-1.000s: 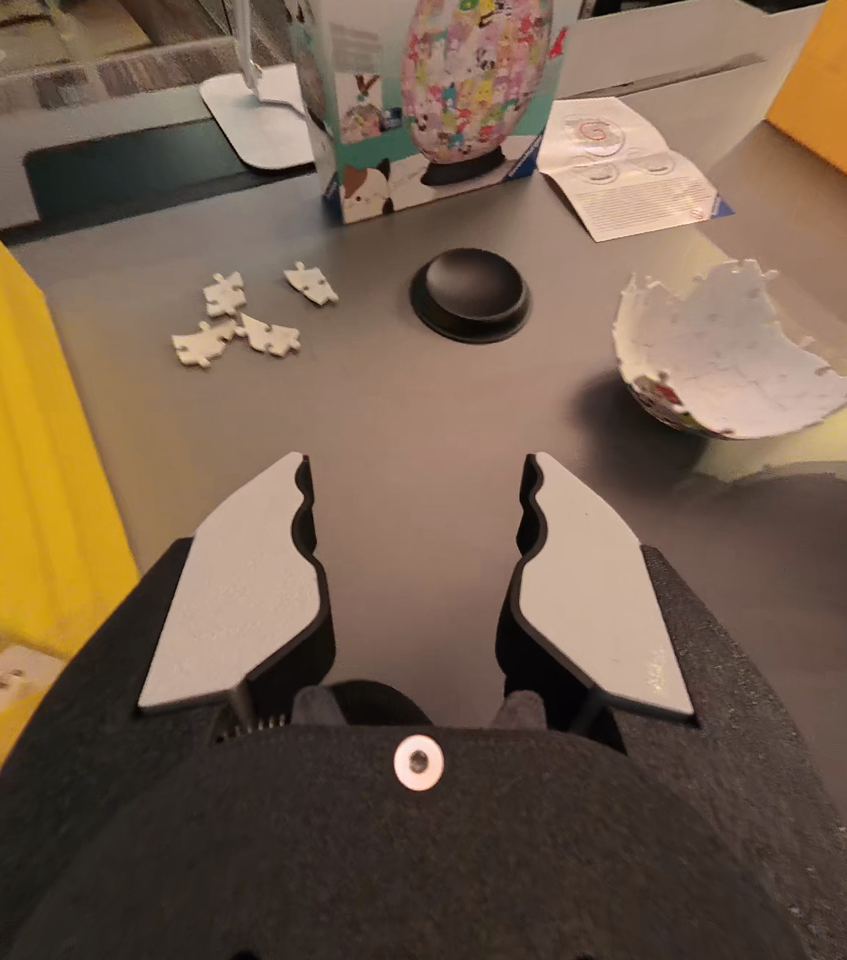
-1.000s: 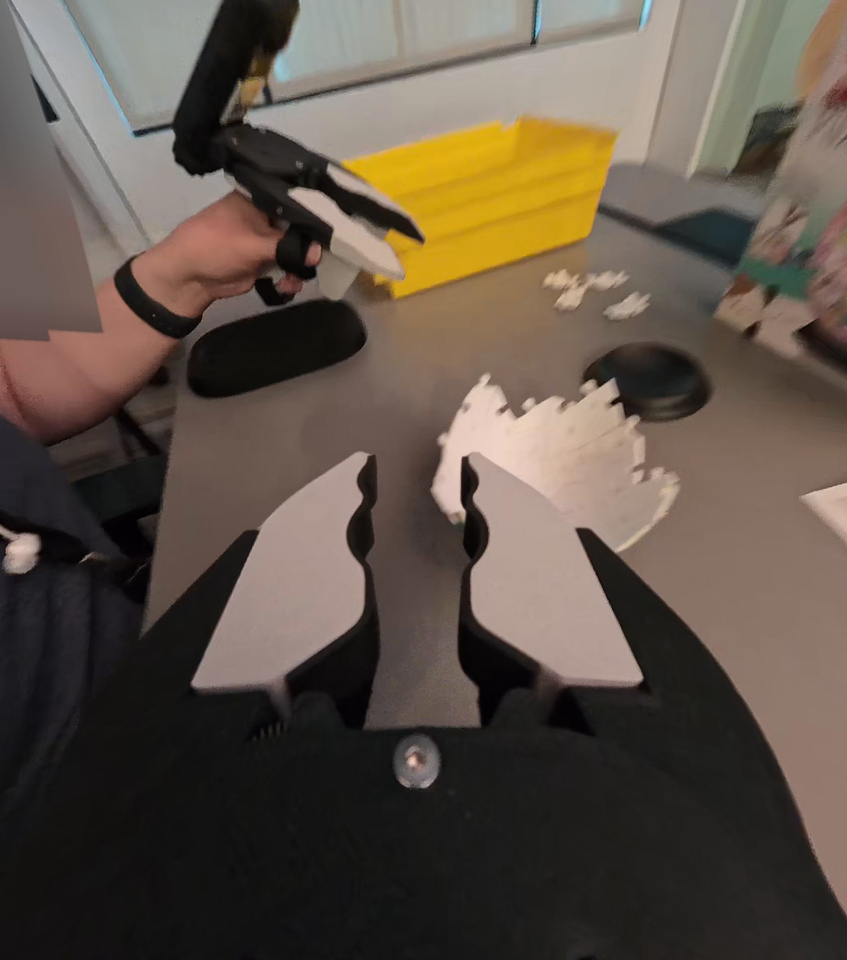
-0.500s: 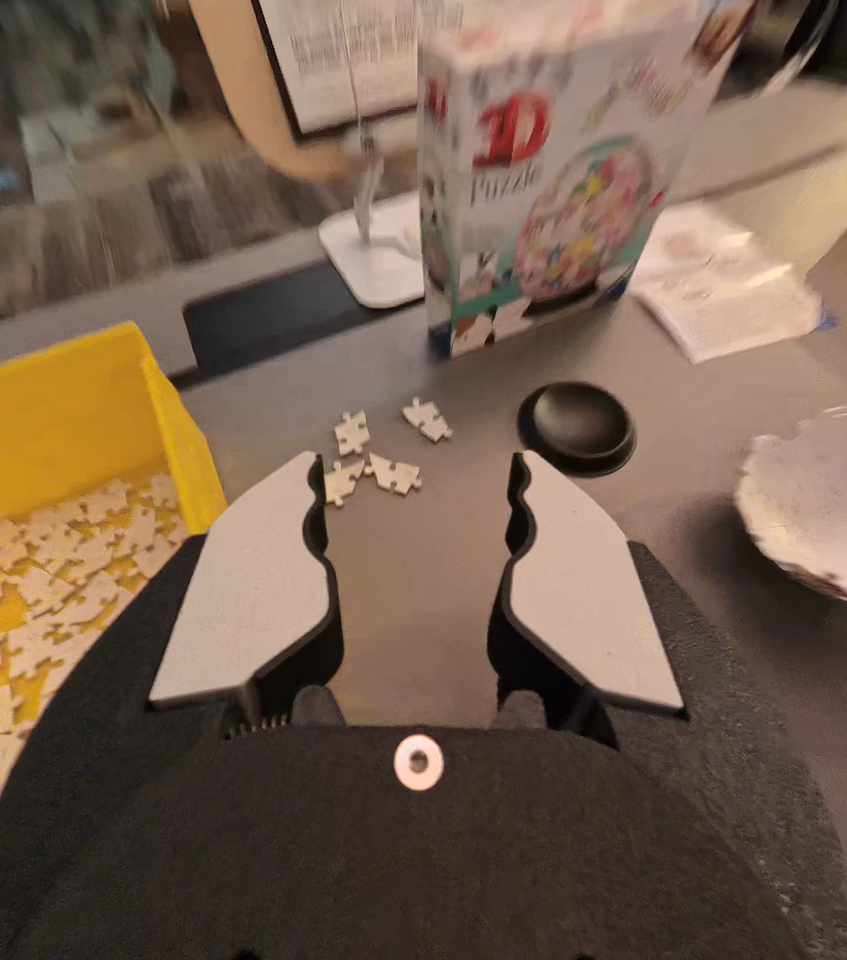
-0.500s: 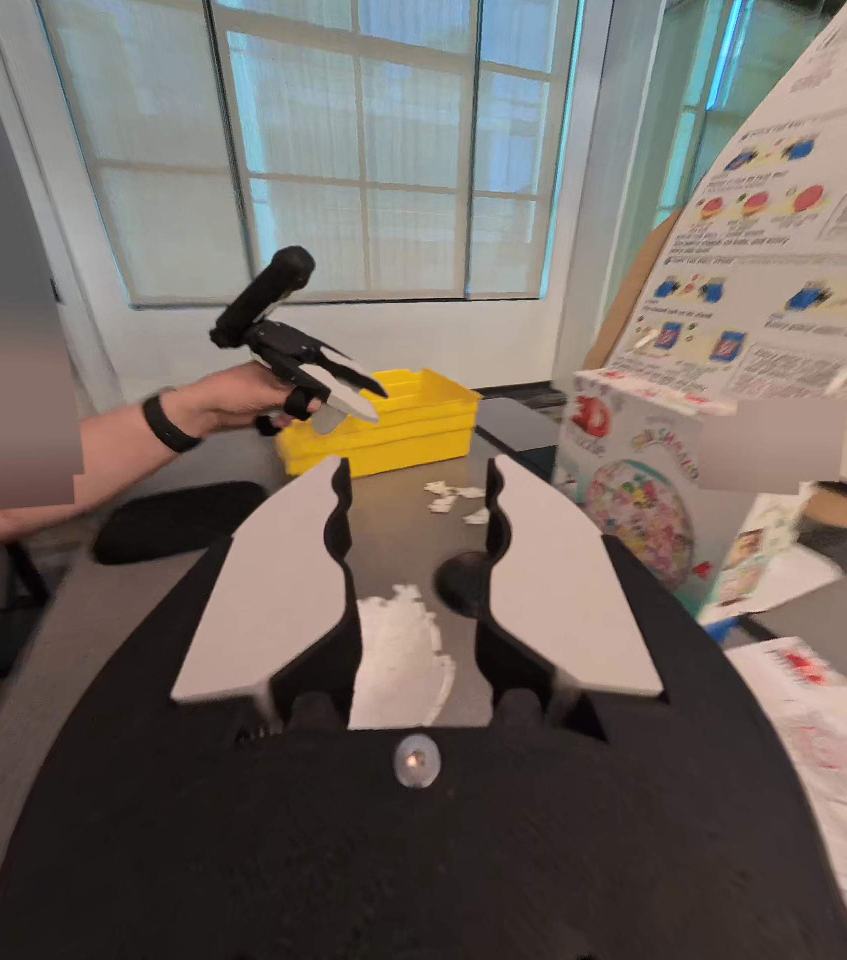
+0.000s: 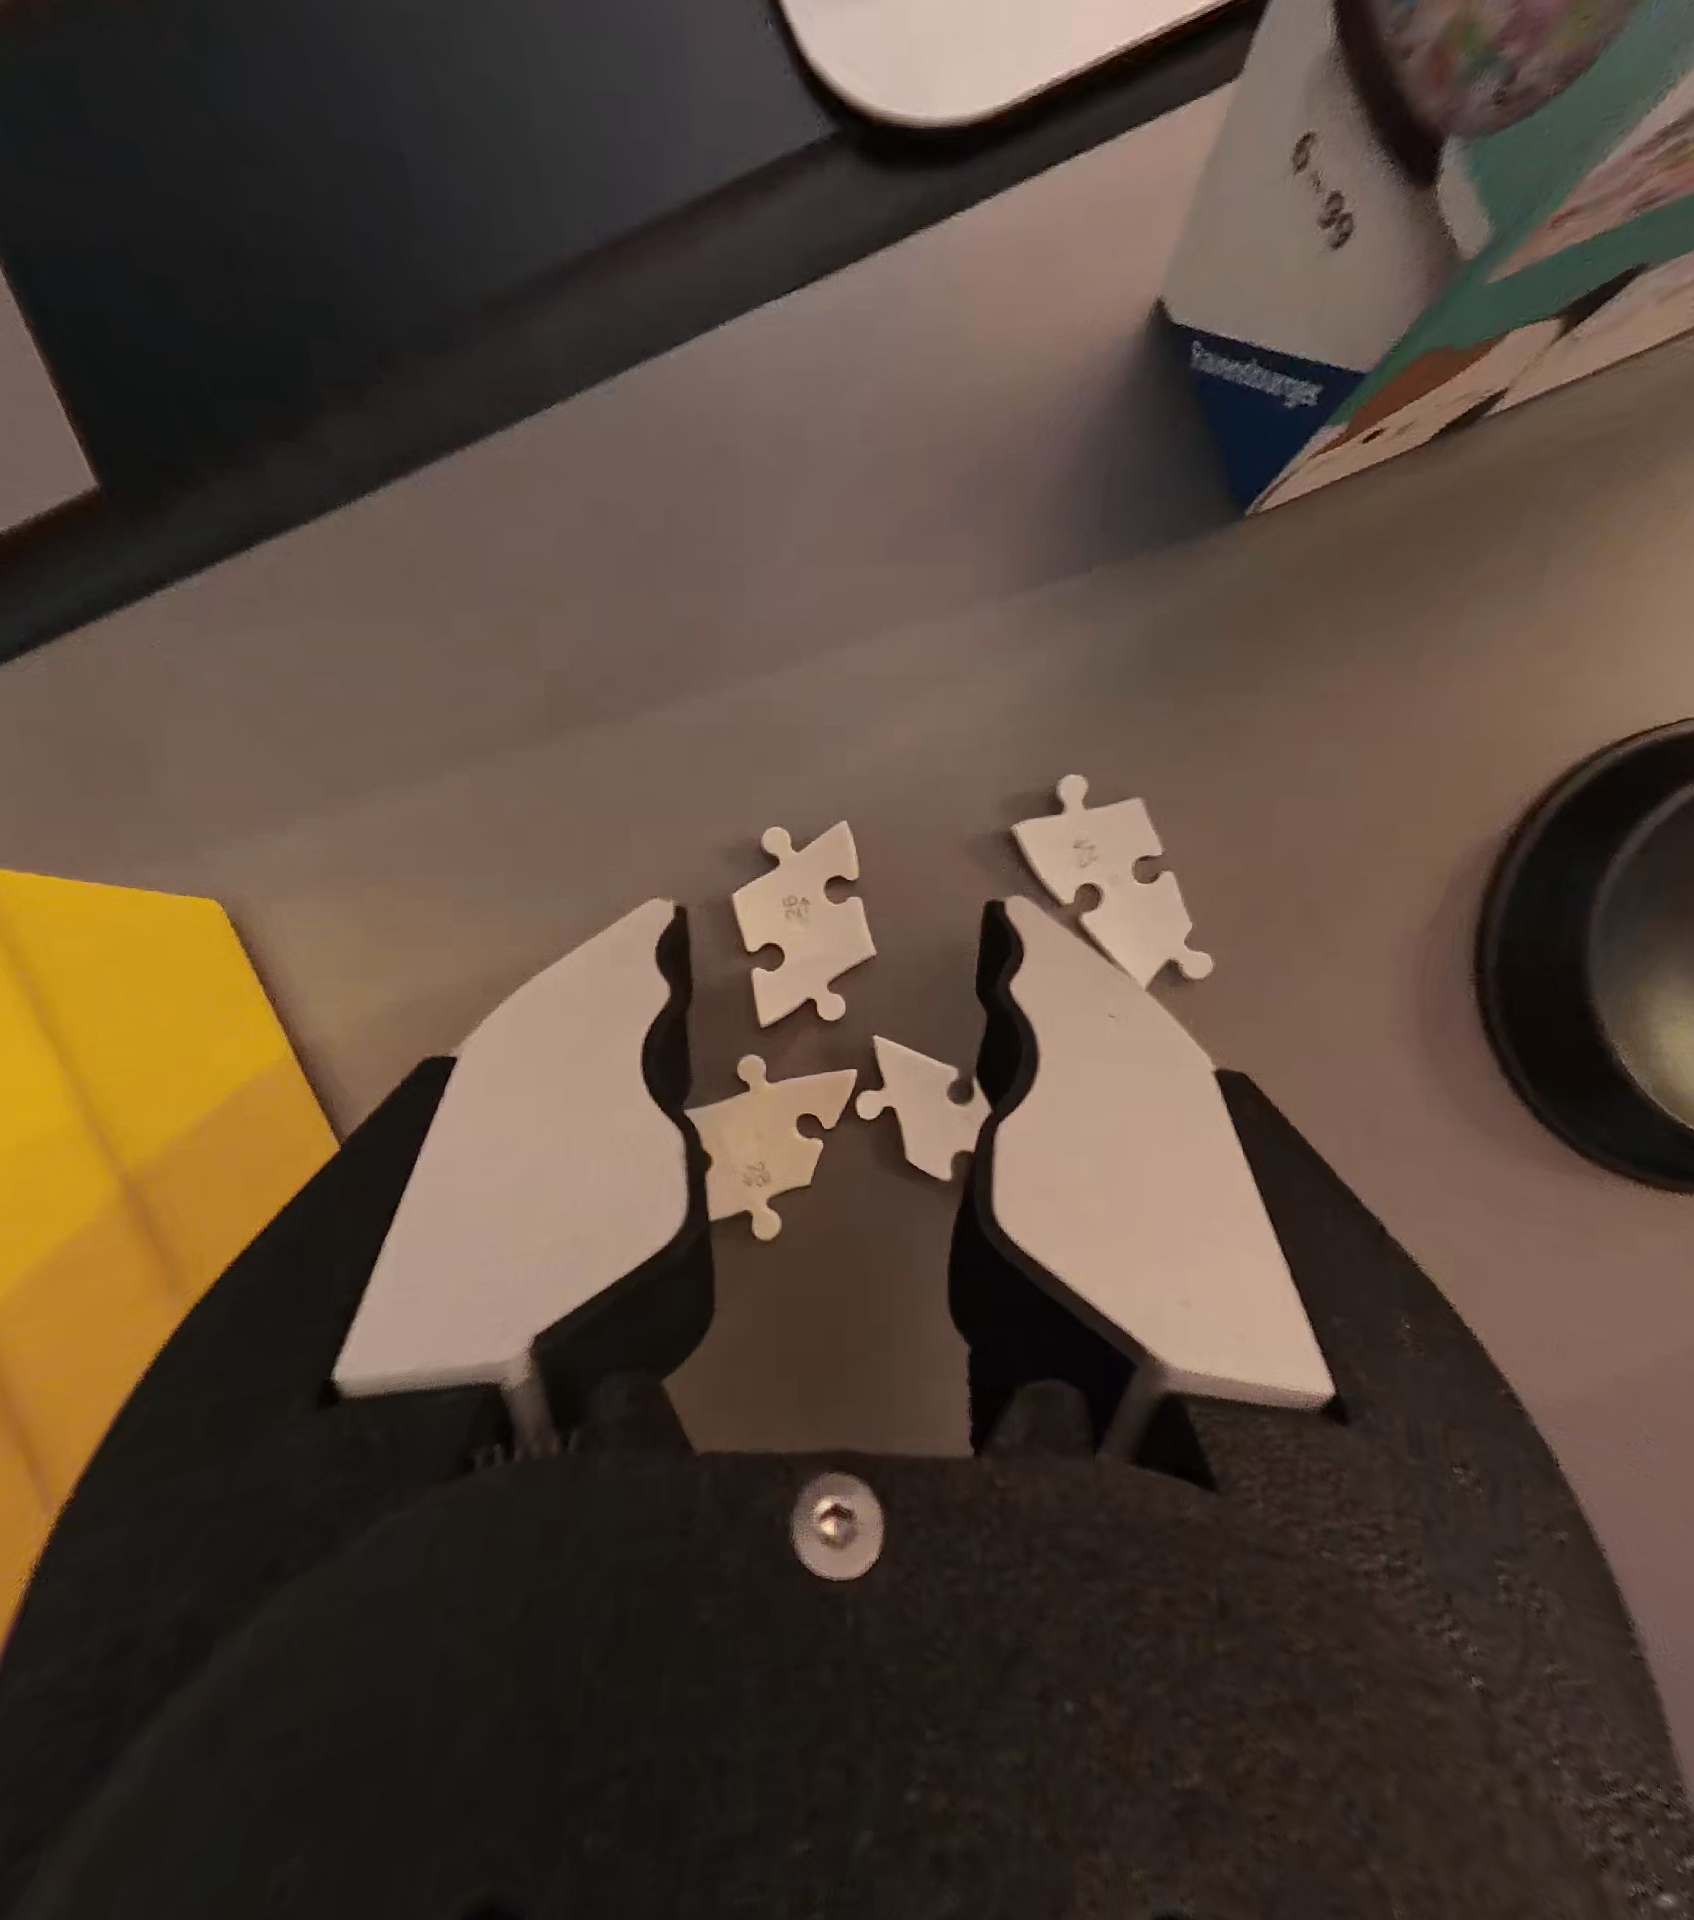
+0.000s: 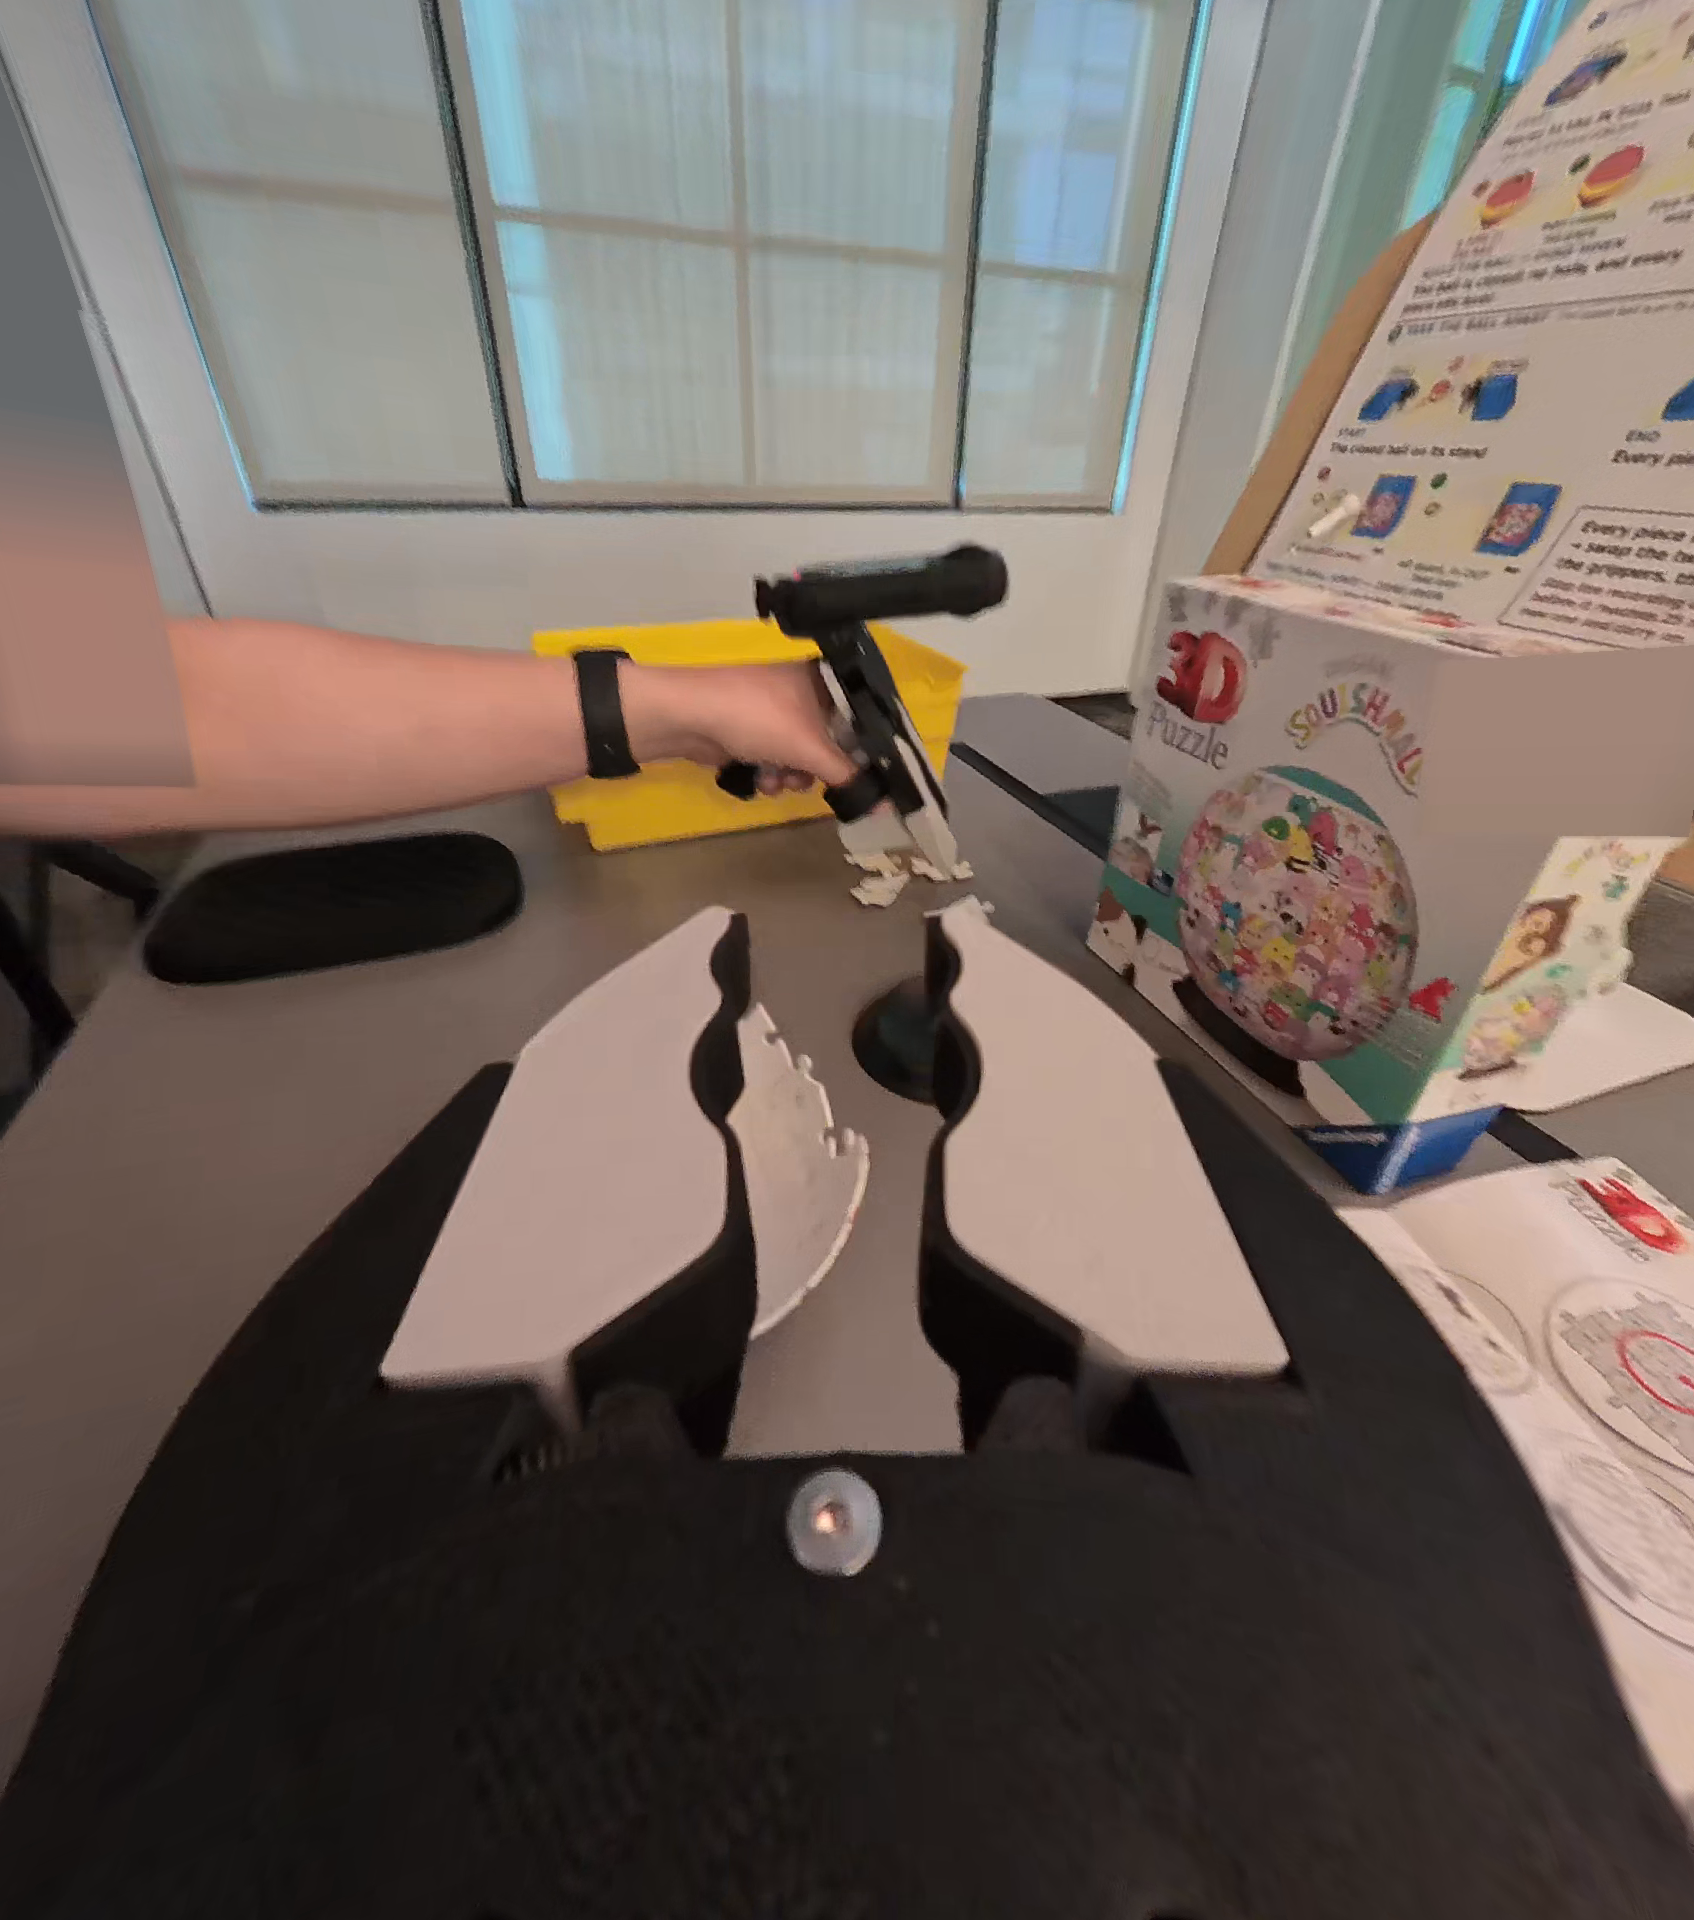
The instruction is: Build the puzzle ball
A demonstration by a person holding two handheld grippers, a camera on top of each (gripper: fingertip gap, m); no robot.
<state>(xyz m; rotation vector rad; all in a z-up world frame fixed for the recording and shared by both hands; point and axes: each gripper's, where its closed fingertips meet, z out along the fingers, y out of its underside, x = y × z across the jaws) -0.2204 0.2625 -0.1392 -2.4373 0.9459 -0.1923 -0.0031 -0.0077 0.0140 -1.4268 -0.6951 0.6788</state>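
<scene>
Task looked roughly half done: partial ball shell sat on the table below the right gripper, fingers apart, holding nothing. Left gripper, also apart & empty, was low over four loose pieces btwn yellow bin & black stand. Pick-up not yet made; upper half still to fit

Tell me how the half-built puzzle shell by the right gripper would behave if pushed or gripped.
The half-built puzzle shell rests on its rounded side, so a push would likely rock or slide it. It is thin, with a jagged rim of interlocked pieces, so squeezing may pop joints. It is probably light.
</scene>
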